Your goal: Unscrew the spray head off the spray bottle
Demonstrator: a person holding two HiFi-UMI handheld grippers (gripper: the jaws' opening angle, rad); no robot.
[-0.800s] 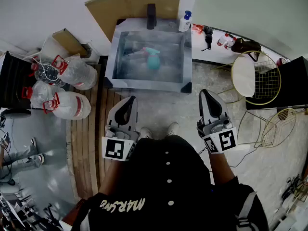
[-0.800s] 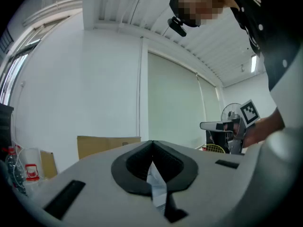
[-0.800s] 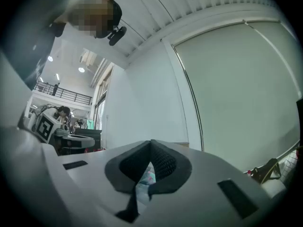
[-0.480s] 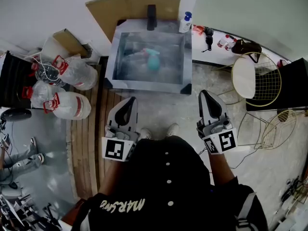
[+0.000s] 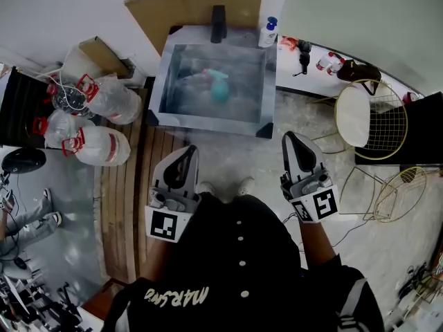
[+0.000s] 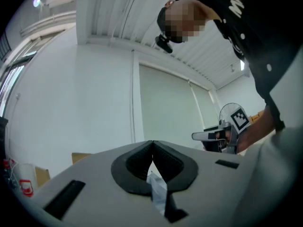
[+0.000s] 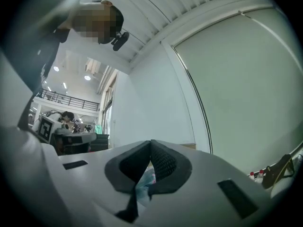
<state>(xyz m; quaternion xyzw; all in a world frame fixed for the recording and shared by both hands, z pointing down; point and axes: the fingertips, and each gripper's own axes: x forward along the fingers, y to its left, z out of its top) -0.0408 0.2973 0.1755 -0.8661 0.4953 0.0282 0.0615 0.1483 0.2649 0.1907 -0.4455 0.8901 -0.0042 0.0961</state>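
Left claw [image 5: 187,149] and right claw [image 5: 290,137]: both shut tight, pads meeting, nothing between them (each gripper view agrees). Both are held close to the body, tips aimed ahead, well short of the tabletop [image 5: 208,122]. Reads as a ready stance, task not yet begun. Spray bottle [image 5: 220,88], teal, sits on the tabletop on the far side, roughly centred between the two claws, untouched. Judgement: both must open and reach in, one pinning the bottle while the other twists.

The teal spray bottle [image 5: 220,88] looks smooth plastic, the square tank [image 5: 208,120] has a dull grey metal frame, and the brown floor planks [image 5: 124,185] are matt wood.
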